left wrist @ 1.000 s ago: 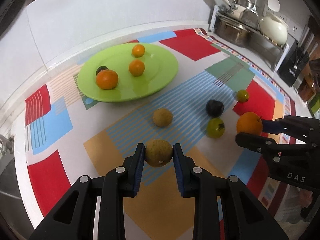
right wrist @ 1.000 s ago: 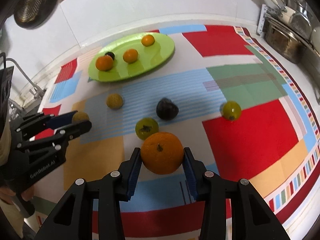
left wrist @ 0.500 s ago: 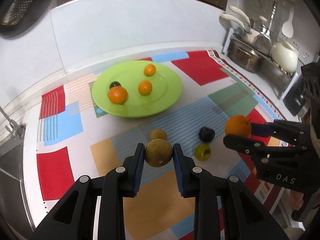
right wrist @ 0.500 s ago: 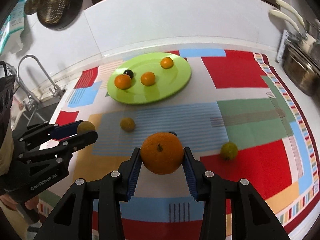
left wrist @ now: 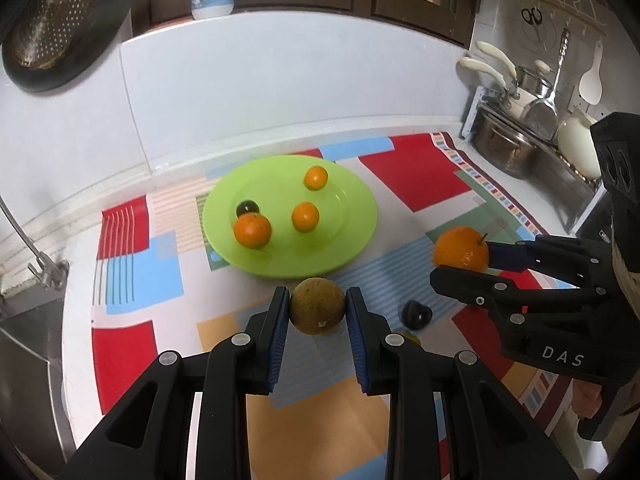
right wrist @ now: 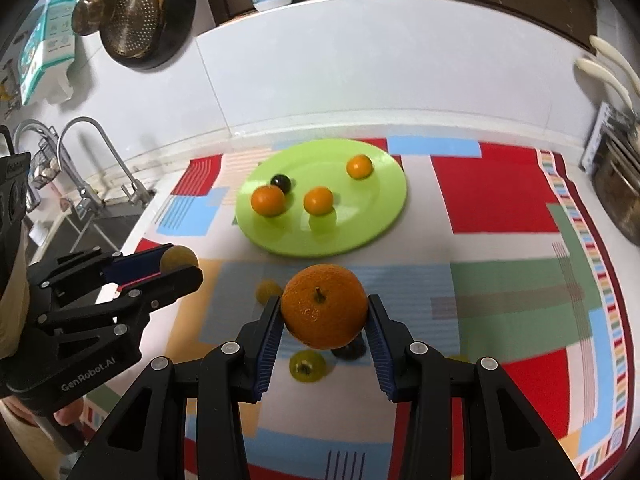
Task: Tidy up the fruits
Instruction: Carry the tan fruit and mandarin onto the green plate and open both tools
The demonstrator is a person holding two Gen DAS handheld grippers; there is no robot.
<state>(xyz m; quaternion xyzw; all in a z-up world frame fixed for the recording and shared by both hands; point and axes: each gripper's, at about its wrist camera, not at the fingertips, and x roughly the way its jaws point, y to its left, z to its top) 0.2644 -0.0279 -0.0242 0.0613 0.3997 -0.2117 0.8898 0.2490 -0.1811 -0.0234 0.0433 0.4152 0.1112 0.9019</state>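
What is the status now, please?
Left tongs shut on brown fruit. Right tongs shut on orange. Green plate ahead, path clear.

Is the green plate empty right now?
No, the green plate already holds three small orange fruits and one dark round fruit.

A bright patchwork cloth [left wrist: 412, 176] covers the counter [left wrist: 80, 292]. Back left, a faucet [right wrist: 100, 152] arches over the sink [right wrist: 80, 228]; a perforated strainer [right wrist: 134, 20] hangs above. Far right, a steel pot [left wrist: 504, 148] sits under scissors [left wrist: 531, 16] and a white spoon [left wrist: 591, 84].
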